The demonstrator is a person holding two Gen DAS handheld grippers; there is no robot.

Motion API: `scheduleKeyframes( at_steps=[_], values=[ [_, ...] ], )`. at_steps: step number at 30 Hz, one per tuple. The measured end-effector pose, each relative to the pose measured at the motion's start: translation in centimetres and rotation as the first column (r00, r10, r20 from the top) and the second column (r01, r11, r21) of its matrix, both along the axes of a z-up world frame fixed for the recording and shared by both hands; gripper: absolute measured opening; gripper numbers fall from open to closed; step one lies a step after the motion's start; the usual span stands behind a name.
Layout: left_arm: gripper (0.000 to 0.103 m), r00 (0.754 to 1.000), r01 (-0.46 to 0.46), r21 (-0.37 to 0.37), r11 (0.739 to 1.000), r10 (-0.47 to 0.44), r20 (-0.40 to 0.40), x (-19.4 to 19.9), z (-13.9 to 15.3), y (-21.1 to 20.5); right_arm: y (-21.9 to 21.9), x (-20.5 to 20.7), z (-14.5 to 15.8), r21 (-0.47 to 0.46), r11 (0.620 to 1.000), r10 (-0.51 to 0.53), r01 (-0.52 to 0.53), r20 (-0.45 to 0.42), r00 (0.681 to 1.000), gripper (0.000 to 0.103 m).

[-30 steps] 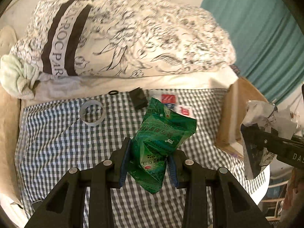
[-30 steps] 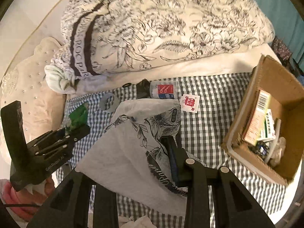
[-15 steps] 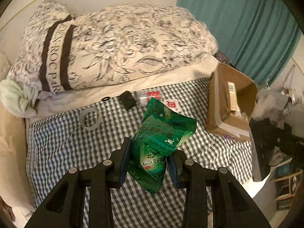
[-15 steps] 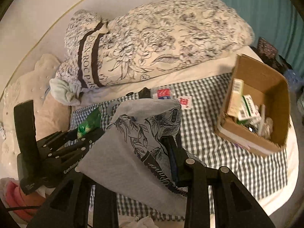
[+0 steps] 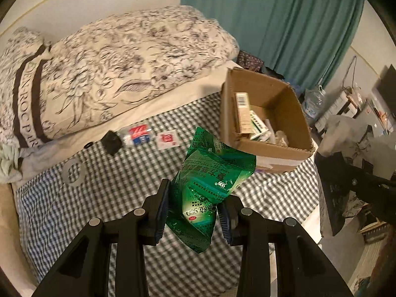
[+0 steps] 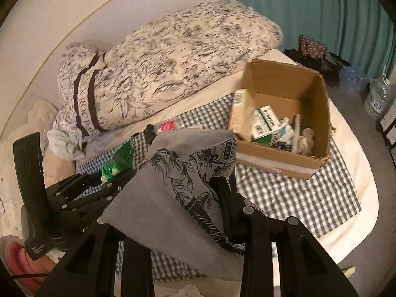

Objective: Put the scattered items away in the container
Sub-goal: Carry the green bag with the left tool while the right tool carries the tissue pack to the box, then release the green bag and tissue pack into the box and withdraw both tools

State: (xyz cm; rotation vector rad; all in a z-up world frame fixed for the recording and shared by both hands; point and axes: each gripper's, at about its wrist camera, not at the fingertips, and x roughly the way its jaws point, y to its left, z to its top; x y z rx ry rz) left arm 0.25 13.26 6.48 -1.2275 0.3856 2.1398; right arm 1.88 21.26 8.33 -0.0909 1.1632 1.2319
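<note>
My left gripper (image 5: 193, 209) is shut on a green foil packet (image 5: 210, 183) and holds it above the checked cloth, short of the cardboard box (image 5: 292, 99). My right gripper (image 6: 173, 198) is shut on a grey floral tissue pack (image 6: 178, 188), also in the air, left of the box (image 6: 319, 123). The box holds several small cartons and tubes. On the cloth lie a tape ring (image 5: 74, 172), a black block (image 5: 111, 141), a small bottle (image 5: 137, 133) and a red-white sachet (image 5: 168, 138). The left gripper with its packet (image 6: 118, 160) shows in the right wrist view.
A large floral pillow (image 5: 118, 66) lies along the back of the bed. A teal curtain (image 5: 284, 19) hangs behind the box. The bed edge drops to the floor on the right, where a water jug (image 6: 377, 99) stands.
Both grippers have risen and pulled back with their loads. The views have swung right, so the box and its contents now show fully.
</note>
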Motion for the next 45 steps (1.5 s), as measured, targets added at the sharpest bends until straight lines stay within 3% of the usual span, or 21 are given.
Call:
scheduleKeyframes(
  at_steps=[1,9,16,22,31,33,34,36,37,41,45],
  values=[
    [0.036,1.0,-0.002,-0.004,1.0,0.002,-0.003,0.1,0.1,0.9,-0.2,0.7,-0.2,0.011,0.991,-0.137,0.137,-0.004,0.991,0.031],
    [0.036,0.996,-0.08,0.007,0.997,0.08,-0.027,-0.7,1.1,8.3,-0.7,9.2,-0.8,0.043,0.995,-0.094,0.094,0.008,0.996,0.032],
    [0.036,0.99,-0.142,0.016,0.99,0.142,-0.002,-2.0,-0.2,14.8,0.8,17.0,-2.9,0.044,0.998,-0.048,0.047,0.018,0.999,0.032],
    [0.036,0.991,-0.133,-0.002,0.991,0.133,0.026,-2.5,-2.1,19.7,2.0,21.6,-5.3,0.013,0.999,-0.049,0.049,0.002,0.999,0.033],
    [0.036,0.99,-0.092,-0.068,0.993,0.098,0.103,-3.6,-6.2,24.5,4.8,25.4,-8.3,-0.035,0.998,-0.051,0.05,-0.004,0.999,0.036],
    [0.041,0.99,-0.078,-0.073,0.994,0.086,0.11,-3.8,-6.5,25.1,5.1,26.0,-8.4,-0.035,0.998,-0.06,0.06,-0.003,0.998,0.043],
    [0.044,0.991,-0.075,-0.08,0.994,0.084,0.108,-3.8,-6.6,25.3,5.3,26.3,-8.4,-0.031,0.997,-0.066,0.066,-0.01,0.998,0.055],
    [0.075,0.992,-0.075,-0.093,0.993,0.084,0.097,-3.9,-6.5,25.7,5.5,26.8,-8.1,-0.034,0.995,-0.096,0.095,-0.009,0.995,0.073],
    [0.08,0.992,-0.079,-0.095,0.992,0.087,0.088,-4.0,-6.4,25.7,5.5,27.0,-7.9,-0.038,0.993,-0.115,0.115,-0.003,0.993,0.081],
    [0.09,0.994,-0.083,-0.097,0.992,0.089,0.056,-4.1,-5.7,25.5,5.0,27.5,-7.5,-0.029,0.986,-0.163,0.162,-0.018,0.986,0.082],
    [0.09,0.994,-0.099,-0.109,0.989,0.104,0.034,-4.2,-5.0,24.7,4.5,27.4,-7.4,-0.027,0.982,-0.188,0.187,-0.045,0.981,0.082]
  ],
)
